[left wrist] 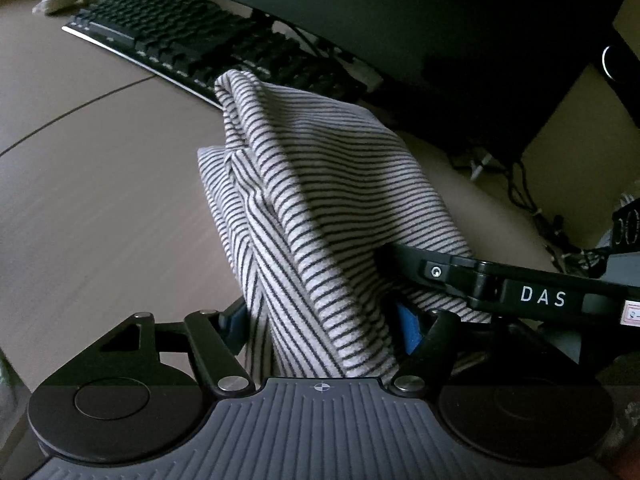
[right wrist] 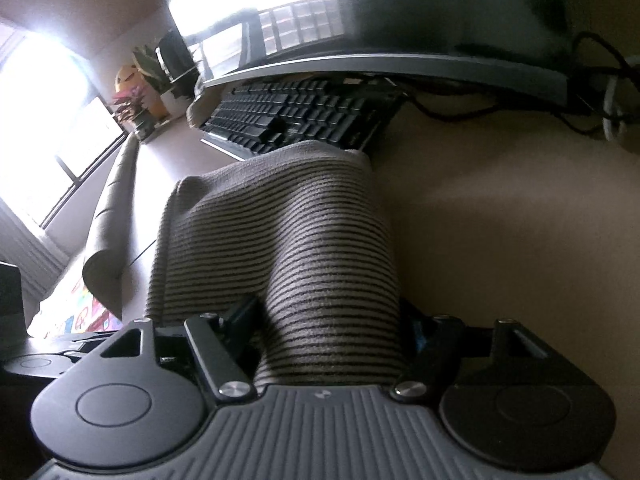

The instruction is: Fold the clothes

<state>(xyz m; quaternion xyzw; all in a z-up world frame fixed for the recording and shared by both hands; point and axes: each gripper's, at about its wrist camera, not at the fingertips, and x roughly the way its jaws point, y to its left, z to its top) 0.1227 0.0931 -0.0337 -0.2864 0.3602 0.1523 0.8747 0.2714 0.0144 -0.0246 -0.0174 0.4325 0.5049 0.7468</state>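
Observation:
A grey garment with thin dark stripes (left wrist: 320, 184) is bunched and lifted off the desk (left wrist: 100, 200). My left gripper (left wrist: 324, 320) is shut on it, and the cloth fills the gap between its blue-padded fingers (left wrist: 409, 334). A black finger of my right gripper (left wrist: 480, 276), marked DAS, reaches into the same bunch from the right. In the right wrist view the striped garment (right wrist: 304, 240) runs from between the right gripper (right wrist: 332, 332) toward the keyboard; the fingertips are hidden under the cloth.
A black keyboard (left wrist: 192, 40) lies just beyond the garment, under a curved monitor (right wrist: 400, 64). Cables (left wrist: 520, 192) trail at the right. Potted plants (right wrist: 140, 96) and a bright window (right wrist: 40, 120) stand at the far left, with a rolled grey mat (right wrist: 108, 240) near them.

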